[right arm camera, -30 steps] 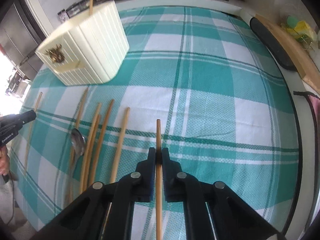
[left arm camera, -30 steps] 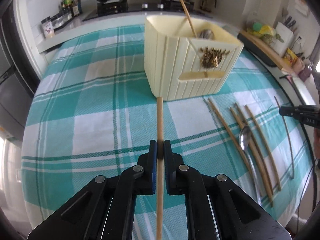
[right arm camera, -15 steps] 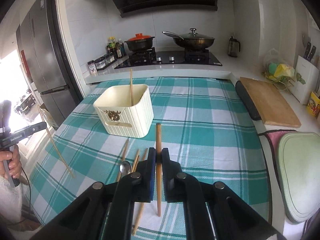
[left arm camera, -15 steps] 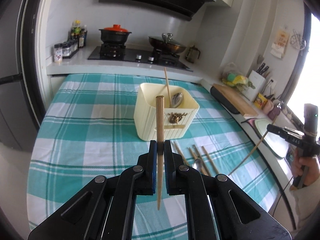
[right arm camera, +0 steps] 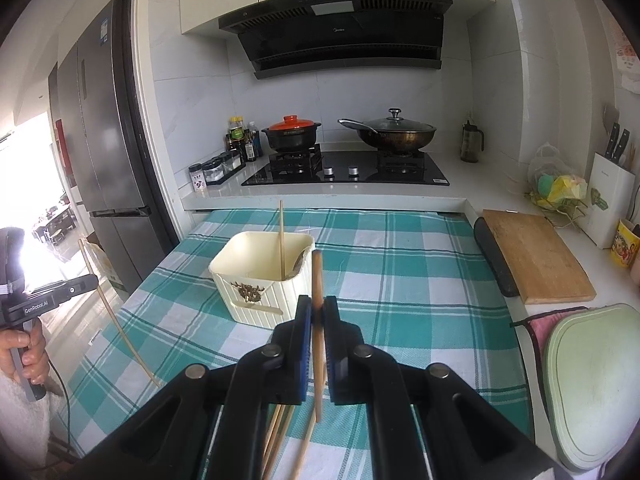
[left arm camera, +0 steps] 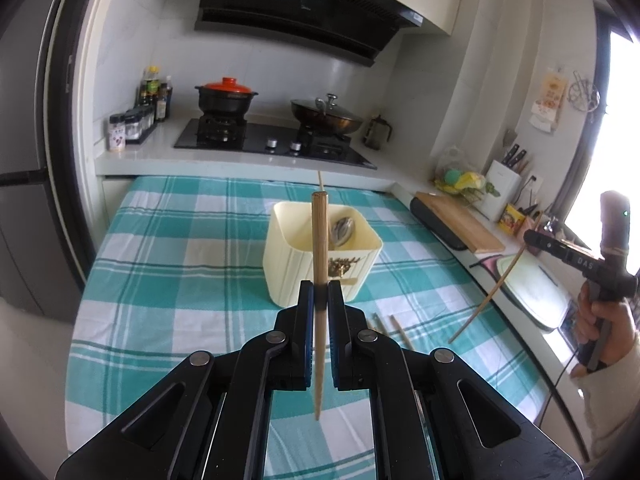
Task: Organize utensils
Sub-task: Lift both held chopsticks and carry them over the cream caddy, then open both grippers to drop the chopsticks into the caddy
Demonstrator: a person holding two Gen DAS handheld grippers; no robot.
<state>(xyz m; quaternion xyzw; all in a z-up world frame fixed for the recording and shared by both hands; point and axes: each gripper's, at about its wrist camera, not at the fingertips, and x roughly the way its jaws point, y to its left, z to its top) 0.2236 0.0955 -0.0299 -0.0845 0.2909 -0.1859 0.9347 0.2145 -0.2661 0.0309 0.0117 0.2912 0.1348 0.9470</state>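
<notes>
- The left gripper [left arm camera: 320, 294] is clamped on a wooden chopstick [left arm camera: 319, 248] and held in the air above the checked tablecloth [left arm camera: 160, 248]; the stick stands nearly upright between the blue pads, its top toward twelve o'clock and its thin end hanging below the jaws.
- From the right wrist view the same gripper appears at nine o'clock, held by a hand [right arm camera: 22, 350], with its stick slanting down toward five o'clock.
- The cream utensil holder [left arm camera: 300, 276] stands on the cloth just beyond the left gripper, at about twelve o'clock from it; a metal spoon [left arm camera: 342, 230] and one thin stick [right arm camera: 281, 236] are inside it.
- Loose chopsticks [right arm camera: 280, 436] lie on the cloth at six o'clock of the holder, partly hidden under the right gripper.
- The right gripper [right arm camera: 317, 314] is likewise closed tight on a second chopstick [right arm camera: 317, 276], upright, off the cloth, with the holder at eleven o'clock.
- In the left wrist view this gripper shows at three o'clock, gripped by a hand [left arm camera: 604, 324].
- A wooden cutting board [right arm camera: 536, 256] lies on the counter at two o'clock.
</notes>
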